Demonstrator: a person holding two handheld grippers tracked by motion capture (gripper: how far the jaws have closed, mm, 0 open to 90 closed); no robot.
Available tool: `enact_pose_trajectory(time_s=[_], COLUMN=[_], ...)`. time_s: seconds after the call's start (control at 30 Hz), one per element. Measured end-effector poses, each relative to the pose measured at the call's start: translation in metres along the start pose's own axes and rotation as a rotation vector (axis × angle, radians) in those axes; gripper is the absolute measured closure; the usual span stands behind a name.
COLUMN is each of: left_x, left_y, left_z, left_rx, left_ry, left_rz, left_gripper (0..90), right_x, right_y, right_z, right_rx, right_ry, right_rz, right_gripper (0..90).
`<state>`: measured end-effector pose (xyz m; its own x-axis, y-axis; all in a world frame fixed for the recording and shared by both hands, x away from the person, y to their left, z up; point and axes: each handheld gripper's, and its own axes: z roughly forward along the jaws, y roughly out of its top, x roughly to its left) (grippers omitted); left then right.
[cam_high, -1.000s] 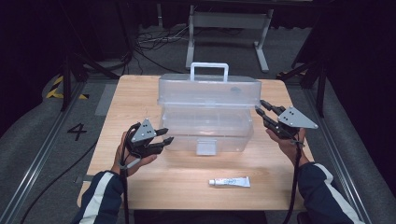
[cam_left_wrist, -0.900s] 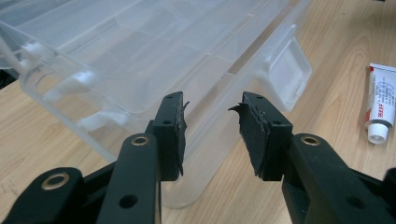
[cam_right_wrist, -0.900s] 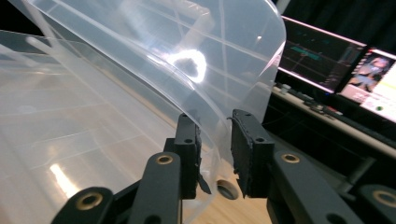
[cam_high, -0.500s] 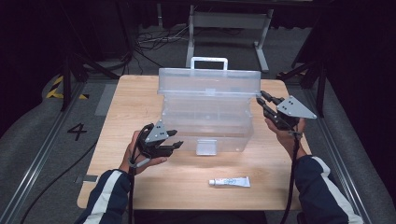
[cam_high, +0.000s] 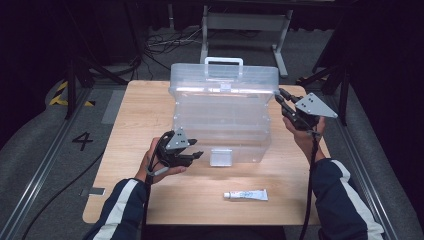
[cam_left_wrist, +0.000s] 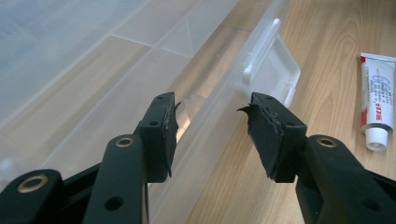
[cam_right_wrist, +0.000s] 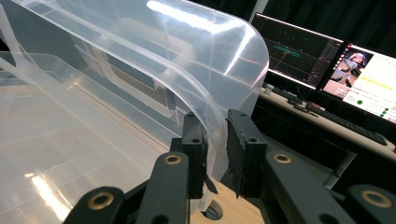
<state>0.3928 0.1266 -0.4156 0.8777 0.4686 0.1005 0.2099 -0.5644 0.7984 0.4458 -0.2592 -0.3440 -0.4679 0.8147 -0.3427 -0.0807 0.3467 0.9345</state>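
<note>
Jaws of the right gripper (cam_right_wrist: 215, 140) have just been closing, and they now pinch the curved corner edge of the lid (cam_right_wrist: 187, 60) of the clear plastic storage box (cam_high: 222, 117), one jaw inside the lid and one jaw outside. In the high view the right gripper (cam_high: 283, 98) meets the lid (cam_high: 224, 80) at its right end, and the lid is lifted a little above the body of the box. The left gripper (cam_left_wrist: 212, 128) has its jaws spread apart and nothing is between them; they have just been opening. It is just beside the front wall of the box, near the white latch (cam_left_wrist: 273, 70). In the high view the left gripper (cam_high: 196, 155) lies low over the wooden table (cam_high: 150, 100), to the left of the latch (cam_high: 220, 156). The box stands in the middle of the table, its handle (cam_high: 223, 61) at the far side. A small white tube (cam_high: 245, 195) lies on the table in front of the box, well apart from both grippers.
</note>
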Motion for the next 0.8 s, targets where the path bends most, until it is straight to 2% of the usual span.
enact_pose_trajectory(time_s=[0.1, 0.3, 0.47, 0.6, 0.8], left_x=[0.001, 0.001, 0.002, 0.004, 0.003], left_y=[0.0, 0.002, 0.002, 0.0, 0.002], left_z=[0.003, 0.011, 0.016, 0.019, 0.025], left_rx=[0.002, 0.02, 0.025, 0.027, 0.044], left_ry=[-0.006, -0.008, -0.015, -0.034, -0.029], left_rz=[-0.007, 0.006, 0.013, 0.002, 0.019], left_gripper=[52.3, 51.6, 51.5, 51.6, 55.4], right_x=[-0.002, -0.005, -0.004, -0.002, -0.006], right_y=[0.002, 0.007, 0.01, 0.013, 0.016], right_z=[0.003, 0.01, 0.015, 0.02, 0.026], right_rx=[0.0, 0.006, 0.012, 0.024, 0.038], right_ry=[-0.008, -0.026, -0.059, -0.106, -0.115], right_rz=[0.009, 0.028, 0.012, -0.02, -0.018], right_gripper=[78.6, 79.3, 80.8, 82.4, 83.4])
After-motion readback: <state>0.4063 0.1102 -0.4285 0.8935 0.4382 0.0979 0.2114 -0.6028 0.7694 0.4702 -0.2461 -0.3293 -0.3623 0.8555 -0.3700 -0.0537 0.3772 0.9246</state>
